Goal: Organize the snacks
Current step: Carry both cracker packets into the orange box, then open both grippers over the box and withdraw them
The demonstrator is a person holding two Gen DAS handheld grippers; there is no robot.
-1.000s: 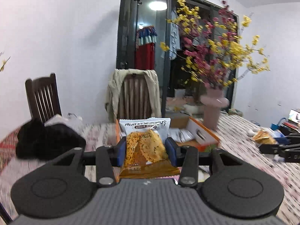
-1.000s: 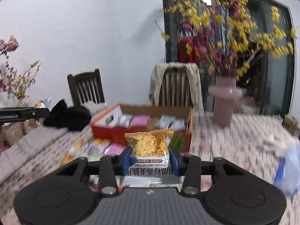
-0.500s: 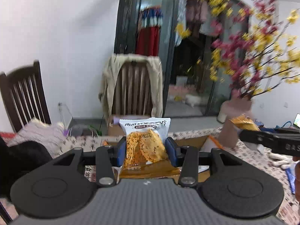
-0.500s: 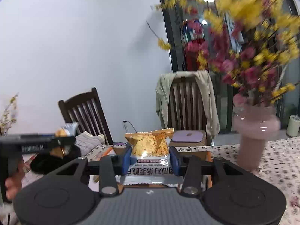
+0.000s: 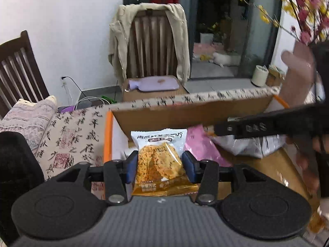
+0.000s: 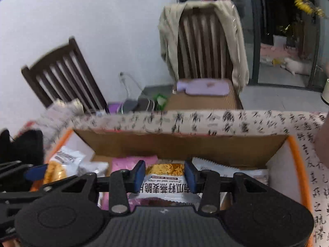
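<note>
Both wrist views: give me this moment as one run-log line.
left gripper: opening, snack packet between jaws | right gripper: opening, second packet between jaws | both over cardboard box

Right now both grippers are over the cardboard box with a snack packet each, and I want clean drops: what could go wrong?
1. The left gripper is opening over the near left corner of the box; its snack packet may catch the orange edge.
2. The right gripper is opening too; its packet may slide off the packets piled below.
3. The grippers are close together and might bump.
</note>
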